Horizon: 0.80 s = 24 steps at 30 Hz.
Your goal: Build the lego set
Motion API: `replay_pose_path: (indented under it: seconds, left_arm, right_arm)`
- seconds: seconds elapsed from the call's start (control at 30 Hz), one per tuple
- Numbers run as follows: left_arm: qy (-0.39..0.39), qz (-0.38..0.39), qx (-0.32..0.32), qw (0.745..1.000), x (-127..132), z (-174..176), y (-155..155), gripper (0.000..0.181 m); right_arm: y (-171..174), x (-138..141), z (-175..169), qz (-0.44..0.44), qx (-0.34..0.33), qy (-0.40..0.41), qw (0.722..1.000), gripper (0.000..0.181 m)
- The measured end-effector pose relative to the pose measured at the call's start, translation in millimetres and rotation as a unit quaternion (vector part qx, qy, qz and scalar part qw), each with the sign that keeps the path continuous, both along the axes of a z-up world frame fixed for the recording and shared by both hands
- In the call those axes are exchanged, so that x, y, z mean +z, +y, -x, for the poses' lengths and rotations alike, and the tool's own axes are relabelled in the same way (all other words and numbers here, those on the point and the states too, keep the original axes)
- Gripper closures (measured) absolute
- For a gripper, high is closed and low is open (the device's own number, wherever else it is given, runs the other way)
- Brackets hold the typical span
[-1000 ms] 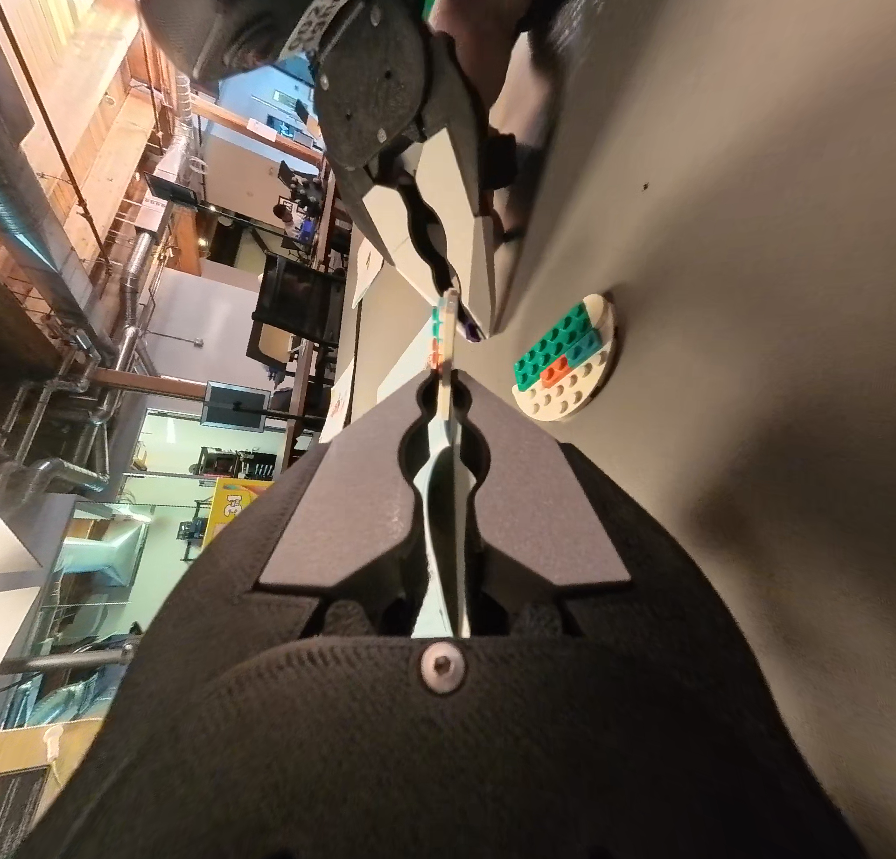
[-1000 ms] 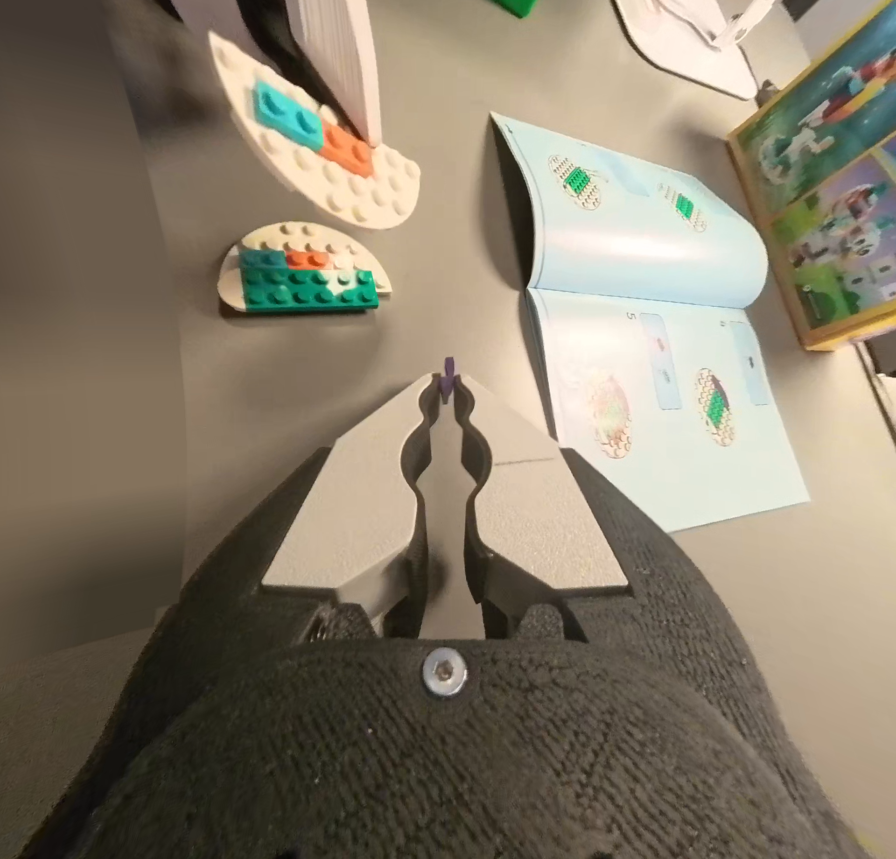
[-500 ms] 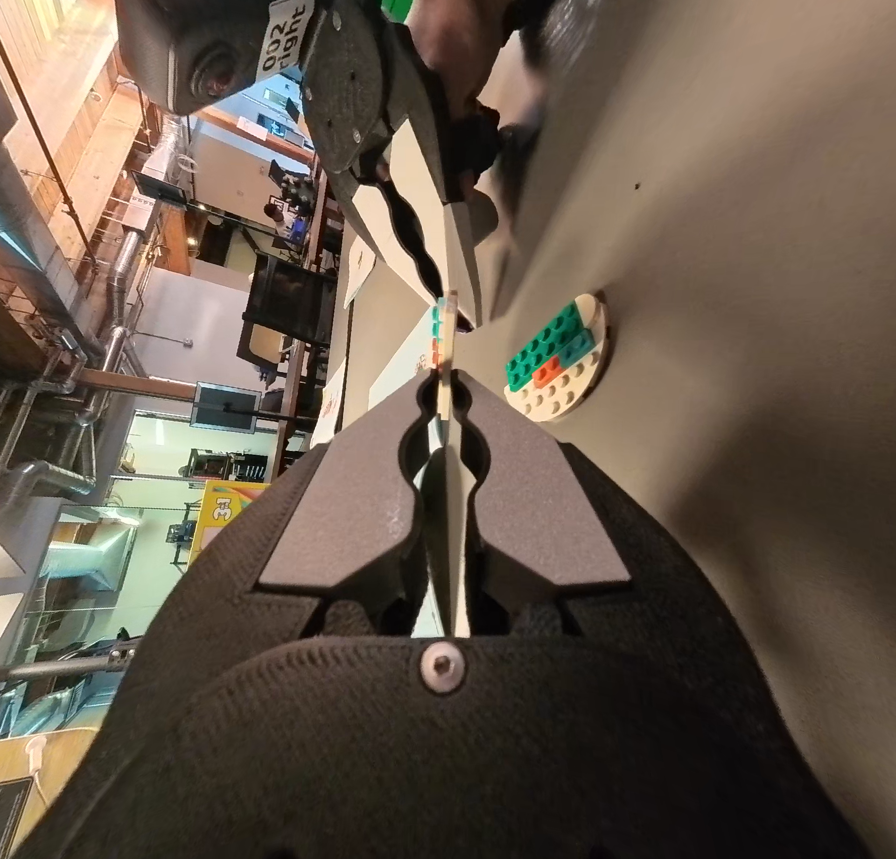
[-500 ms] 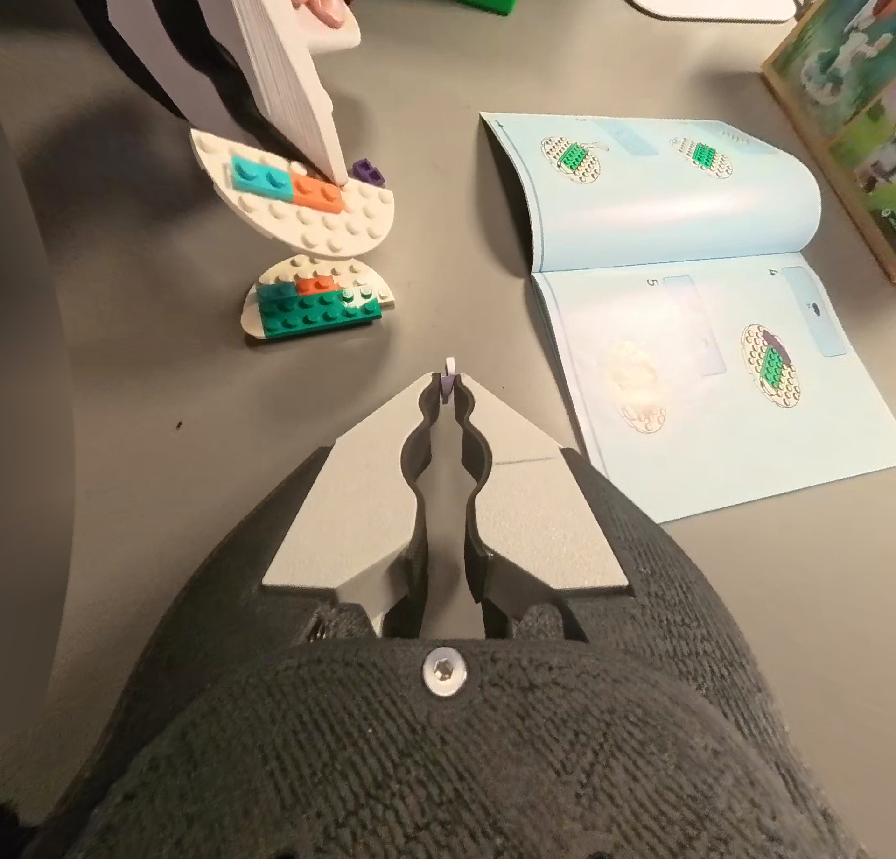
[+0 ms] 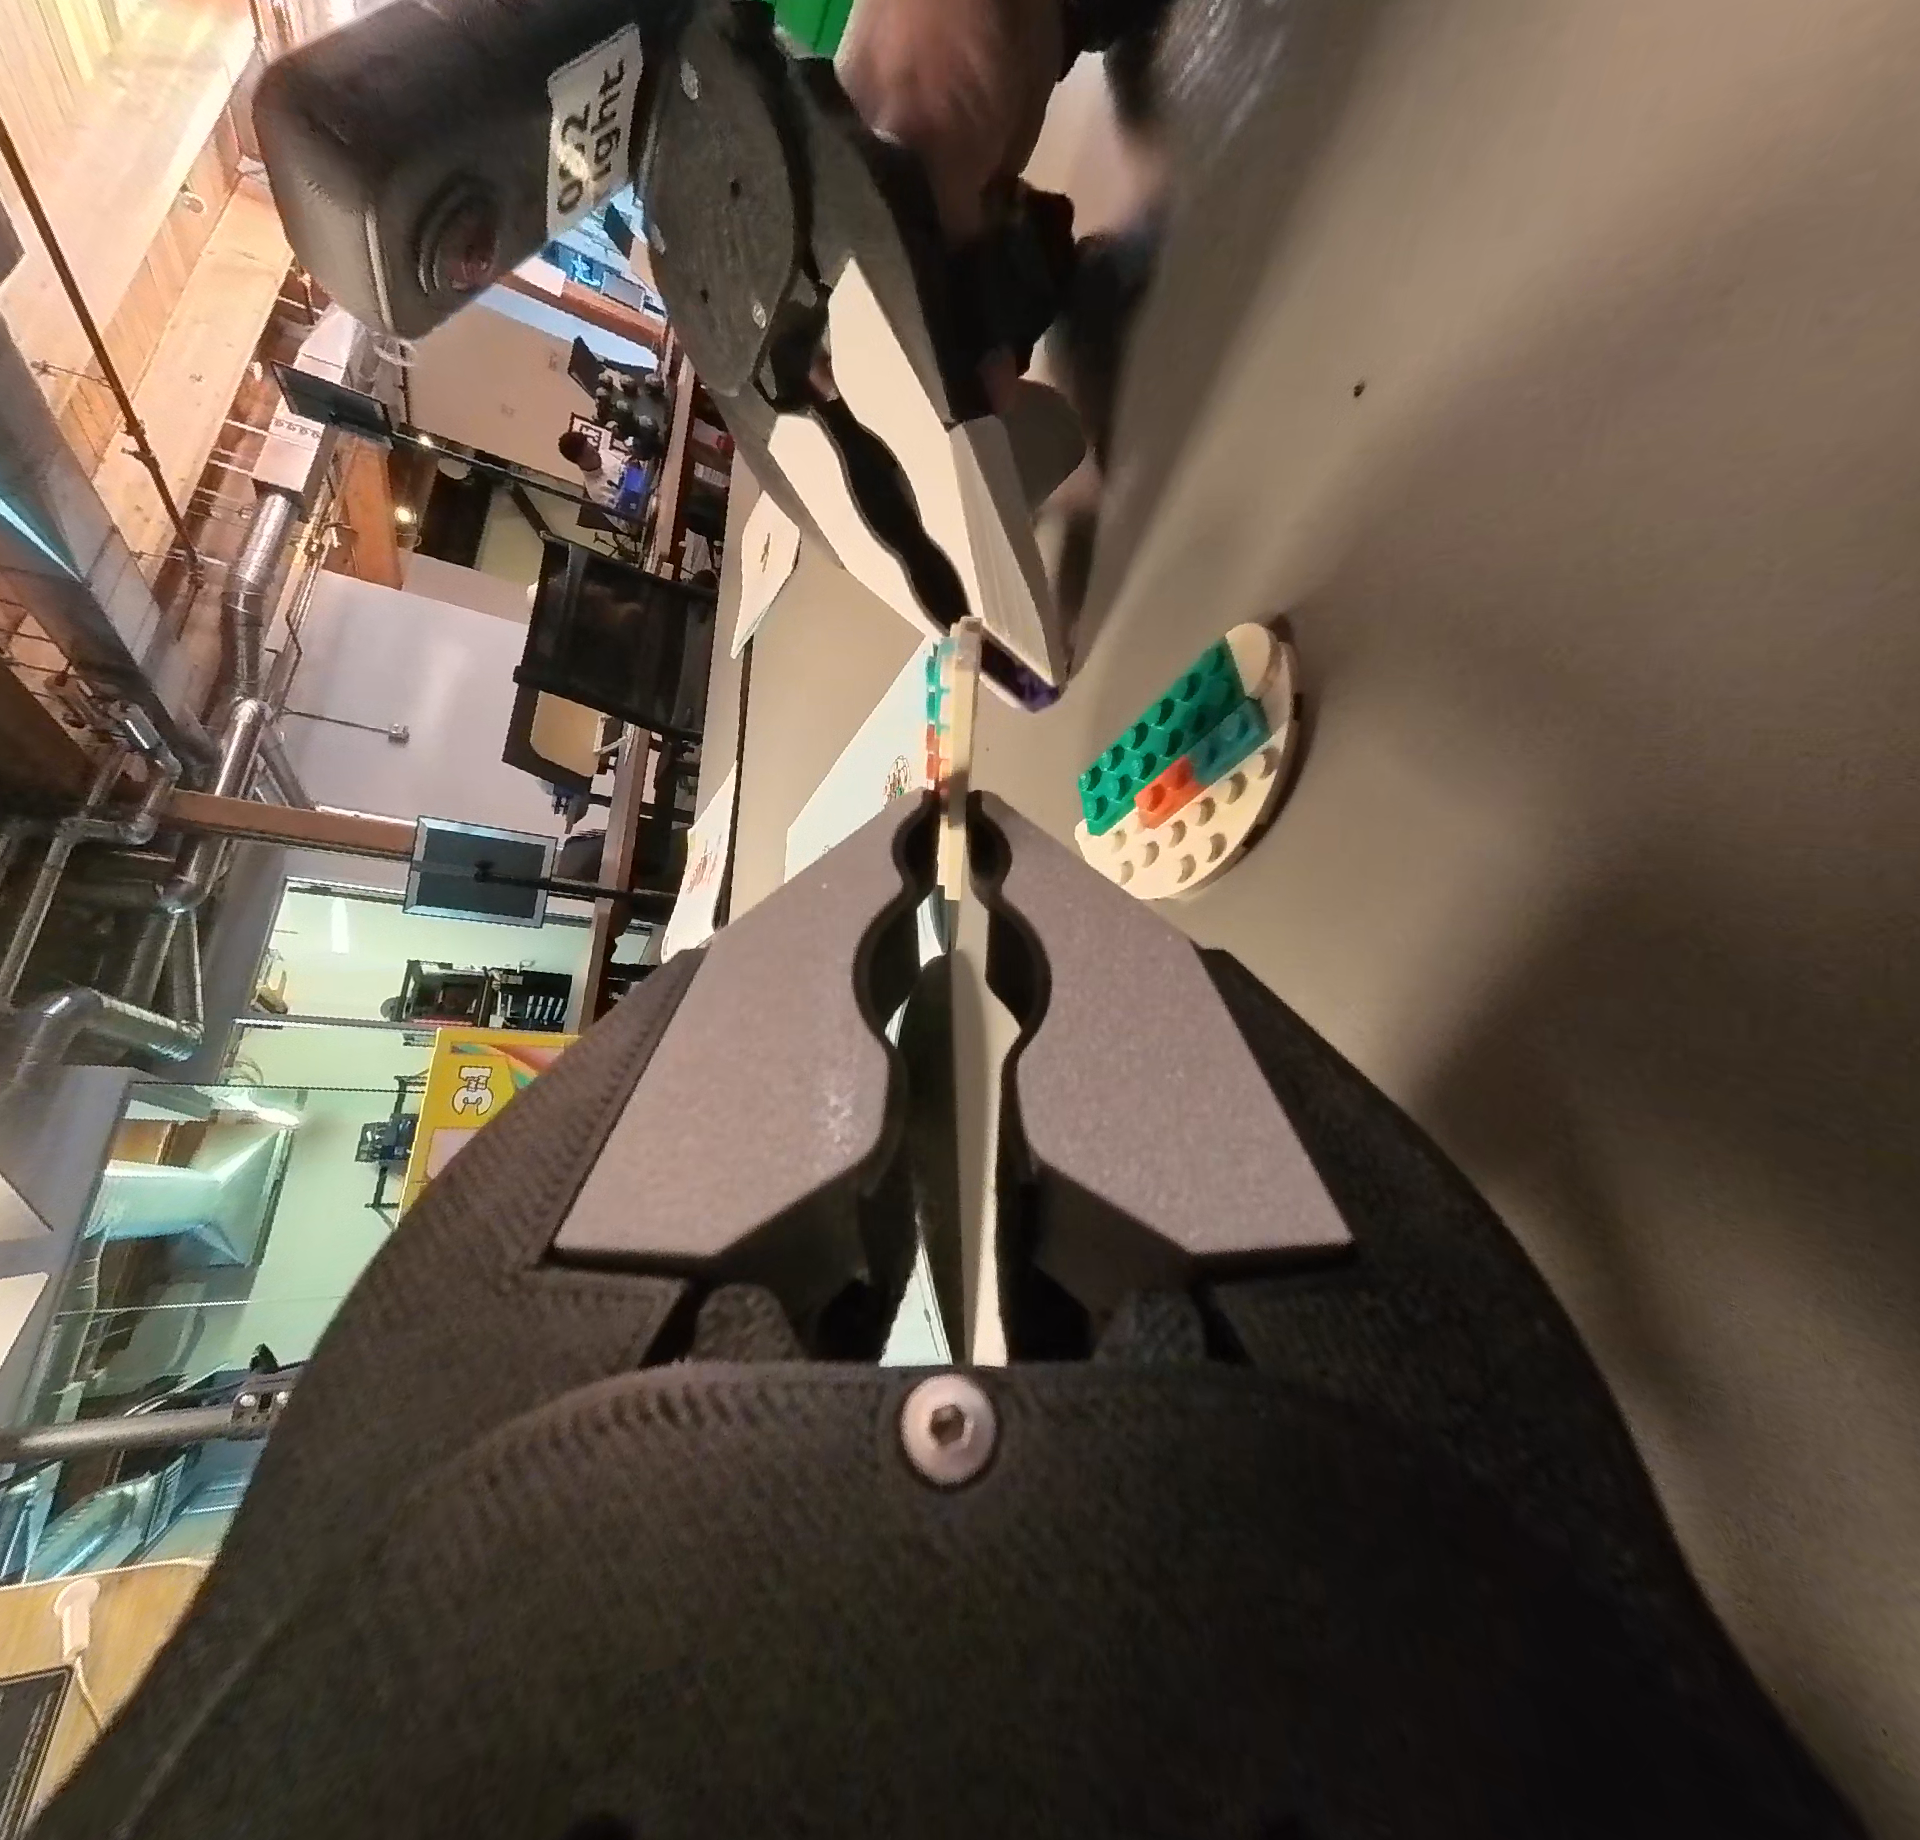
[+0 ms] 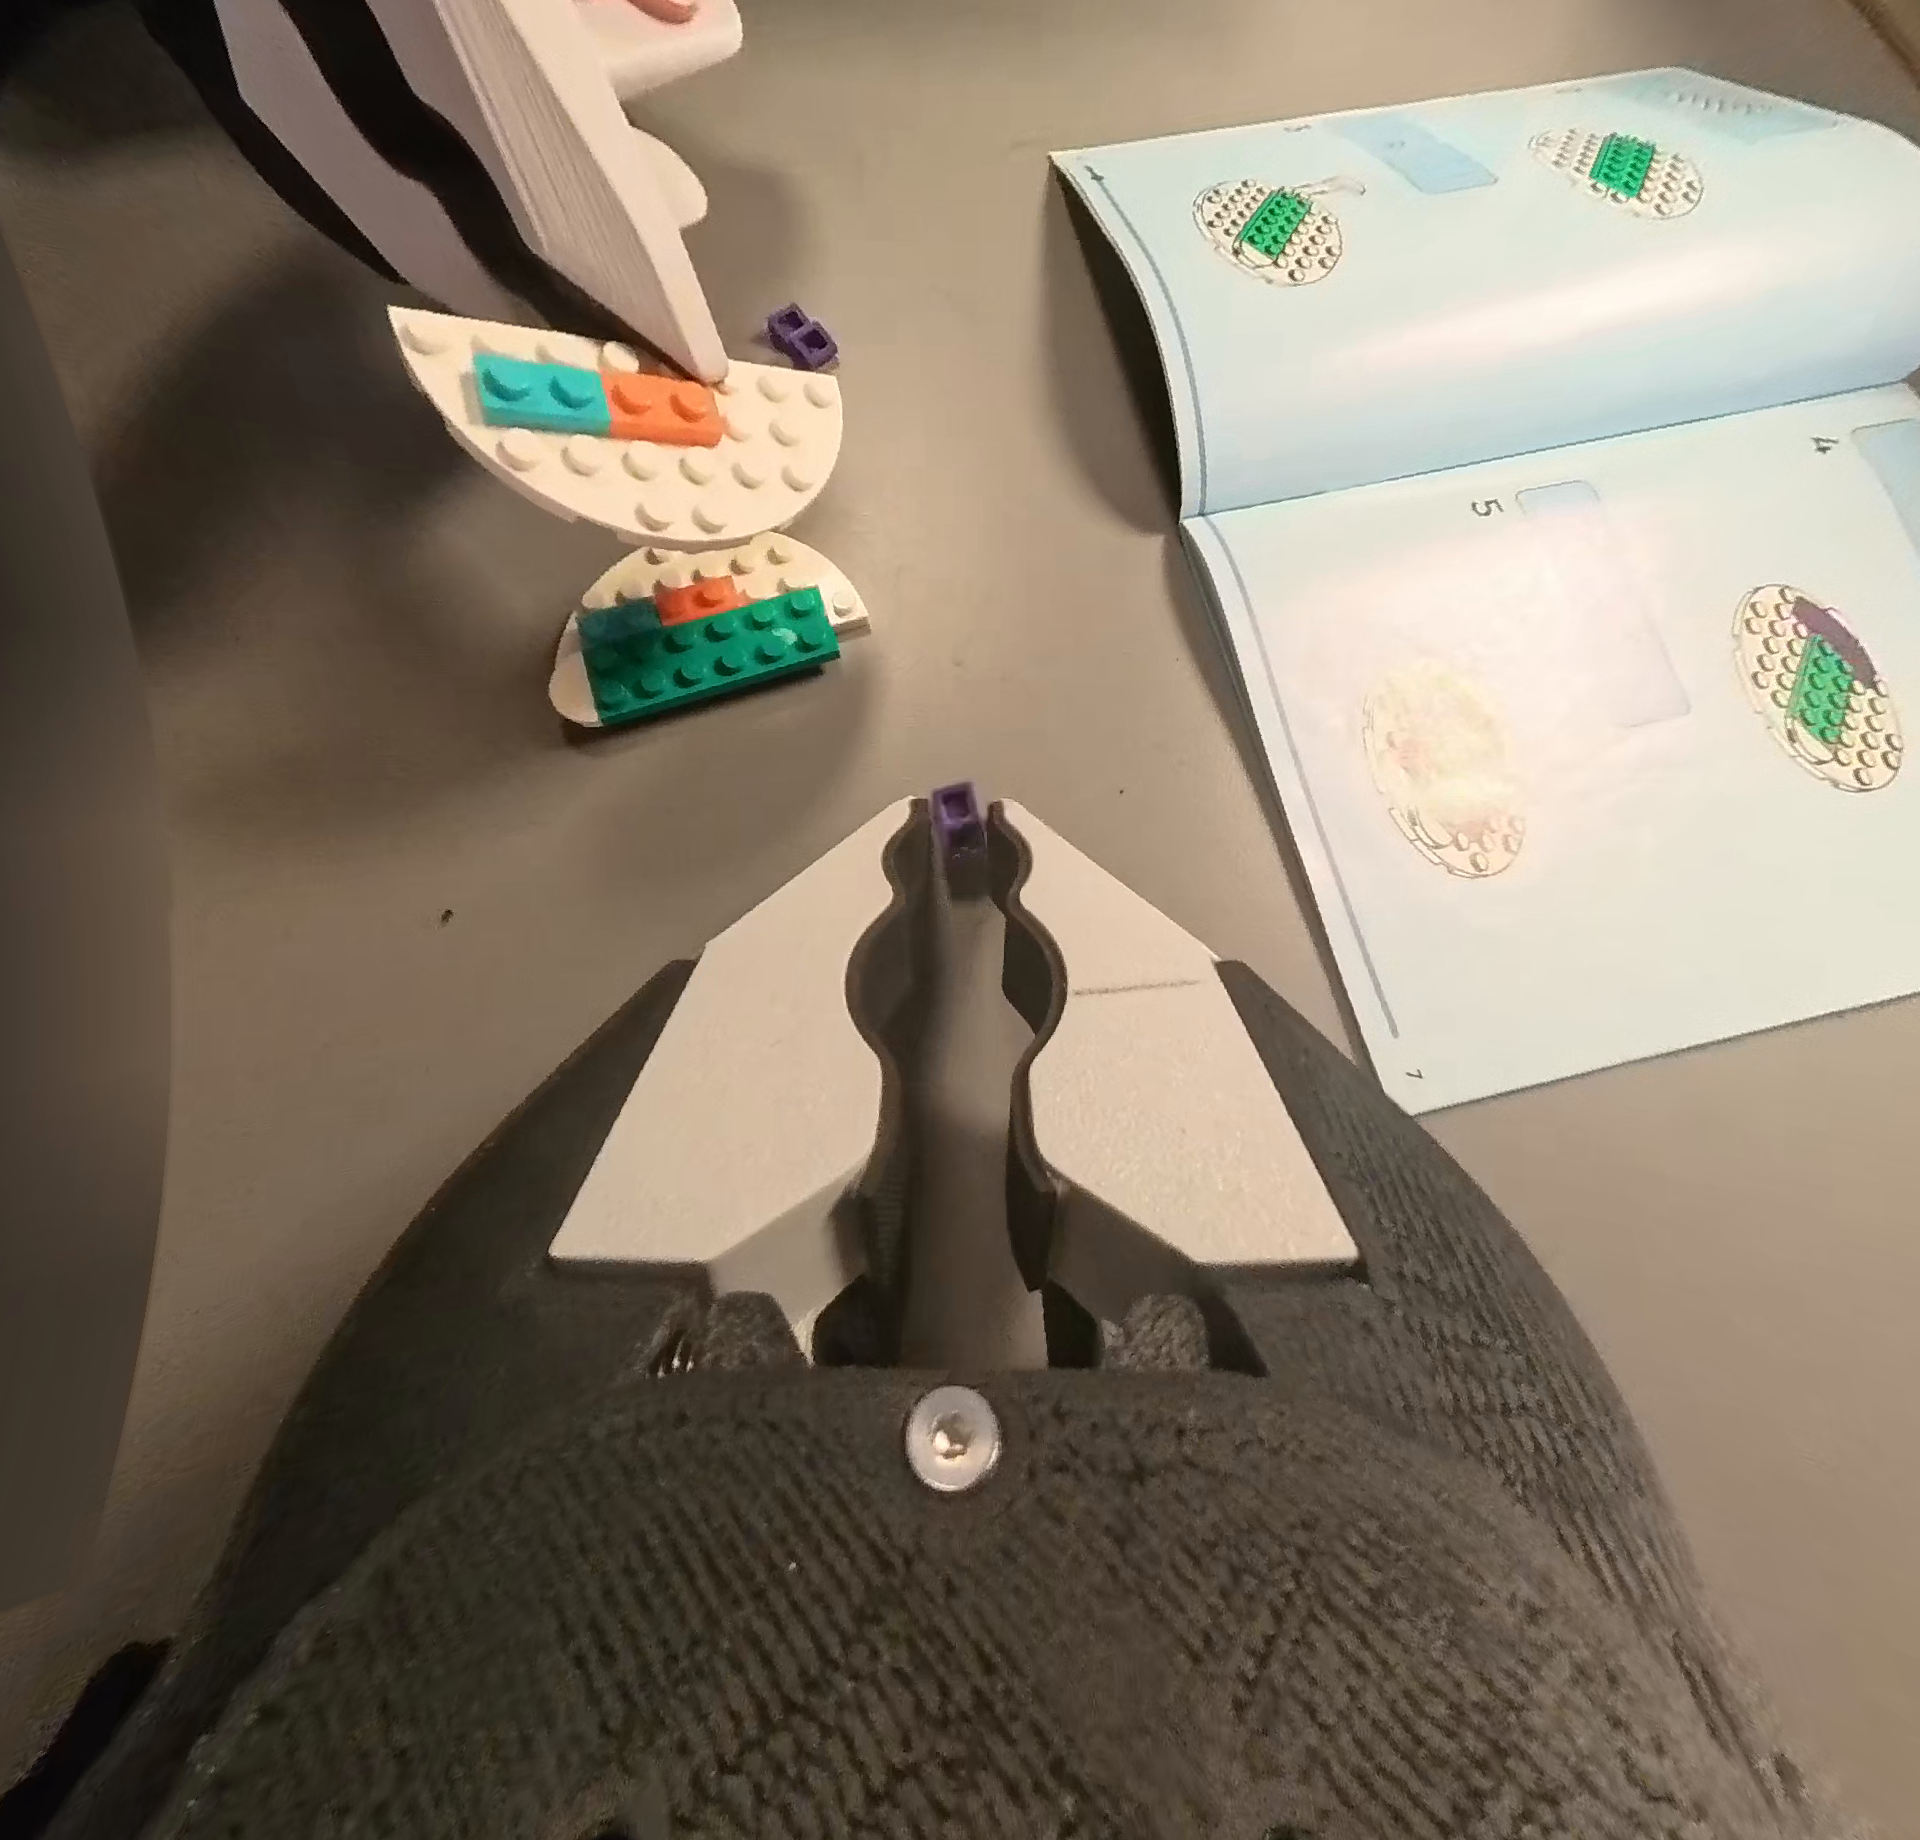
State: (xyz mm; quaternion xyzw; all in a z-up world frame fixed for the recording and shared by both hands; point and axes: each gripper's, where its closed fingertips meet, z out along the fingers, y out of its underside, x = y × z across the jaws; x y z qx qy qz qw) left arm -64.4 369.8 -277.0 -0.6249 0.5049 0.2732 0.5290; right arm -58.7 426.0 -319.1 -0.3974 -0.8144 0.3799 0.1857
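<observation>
In the left wrist view, the left gripper (image 5: 956, 814) at centre frame was clamped on a white half-round plate (image 5: 964, 741), seen edge-on. A second white half-round plate (image 5: 1195, 834) lay on the grey table (image 5: 1558, 440) at right.

In the right wrist view, the right gripper (image 6: 961, 814) pinched a small purple brick (image 6: 956, 840) at centre; another purple piece (image 6: 802, 336) lay at upper left, an open instruction booklet (image 6: 1558, 543) at right.
</observation>
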Motion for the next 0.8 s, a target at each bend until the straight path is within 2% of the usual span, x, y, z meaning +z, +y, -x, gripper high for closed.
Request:
replay_pose_path:
  seconds: [0.53,0.73,0.8]
  left_arm:
    - [0.002,0.002,0.001,1.000,0,2,1,0.177]
    - [0.011,0.004,0.004,1.000,-1,5,1,0.177]
    - [0.023,-0.003,0.023,0.999,2,15,2,0.177]
  right_arm:
    - [1,0,-1,-0.009,0.004,0.008,1.000,0.147]
    - [-1,11,-8,0.006,0.026,0.041,0.999,0.142]
    - [-5,15,-10,0.015,0.034,0.046,0.998,0.141]
